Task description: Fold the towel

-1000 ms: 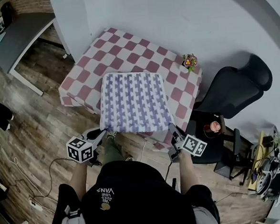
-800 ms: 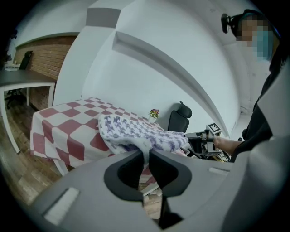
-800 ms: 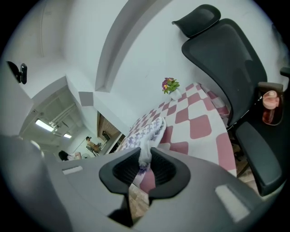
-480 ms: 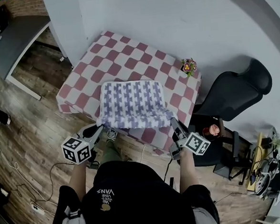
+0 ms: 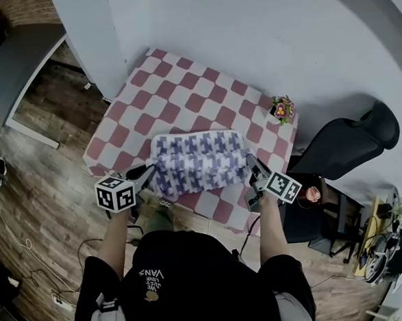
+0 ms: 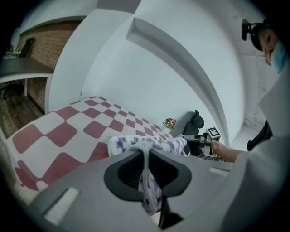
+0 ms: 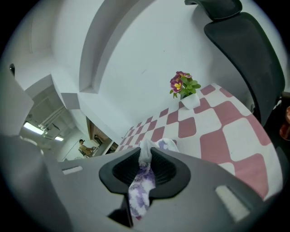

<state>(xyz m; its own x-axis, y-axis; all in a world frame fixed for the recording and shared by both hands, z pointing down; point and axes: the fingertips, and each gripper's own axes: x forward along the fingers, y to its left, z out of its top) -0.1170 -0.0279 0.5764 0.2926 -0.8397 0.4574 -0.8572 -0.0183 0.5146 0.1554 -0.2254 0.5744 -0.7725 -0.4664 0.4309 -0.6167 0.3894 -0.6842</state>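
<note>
One towel [image 5: 198,162]: purple-patterned, likely soft, limp and light. It lies on the checked table [image 5: 182,89]. The left gripper [image 5: 147,172] and the right gripper [image 5: 249,163] each clamp a near corner, the best hold.

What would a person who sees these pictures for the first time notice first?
The purple-patterned towel lies on the red-and-white checked table, its near corners pinched by the left gripper and right gripper. A small flower pot stands at the table's far right corner.
</note>
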